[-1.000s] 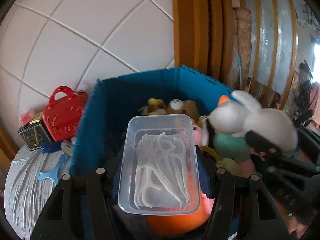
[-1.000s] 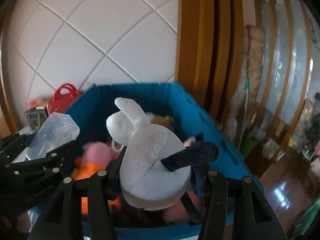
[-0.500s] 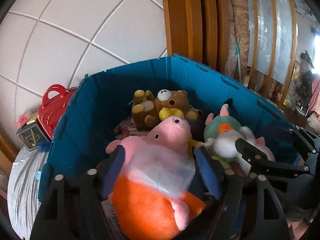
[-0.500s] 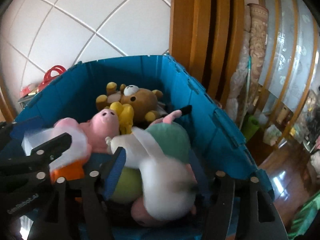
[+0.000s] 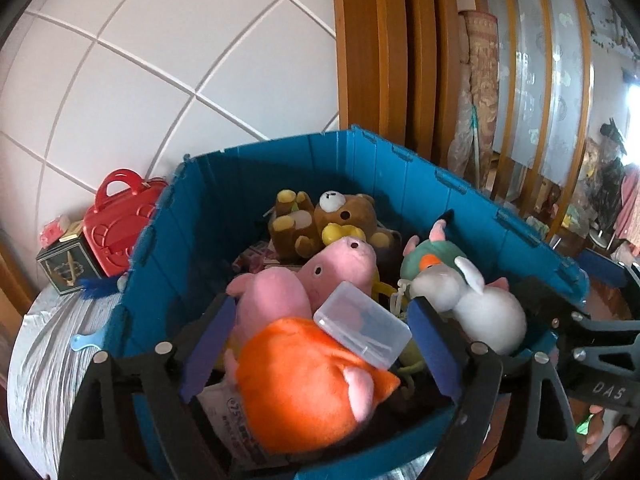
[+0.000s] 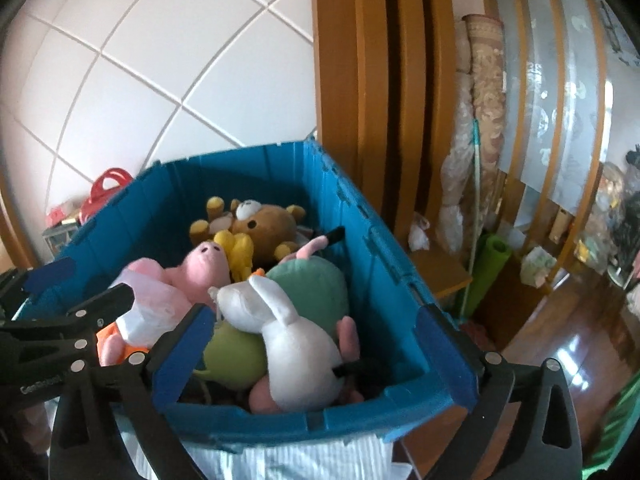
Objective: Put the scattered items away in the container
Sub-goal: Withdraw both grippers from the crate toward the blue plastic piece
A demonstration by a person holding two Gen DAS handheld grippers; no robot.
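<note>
atop the orange plush, the clear box lies diagonal, both grippers' jaws opening, empty.

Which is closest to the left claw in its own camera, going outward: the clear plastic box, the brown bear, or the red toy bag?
1. Clear plastic box, between the left claw's opening fingers.
2. Brown bear, at the bin's far end.
3. Red toy bag, outside, far left.

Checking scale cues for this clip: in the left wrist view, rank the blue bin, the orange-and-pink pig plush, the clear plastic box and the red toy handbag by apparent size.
1. blue bin
2. orange-and-pink pig plush, though it lies nearest the camera, which inflates it
3 and 4. clear plastic box and red toy handbag look alike; the handbag sits farther off, so no ranking.
</note>
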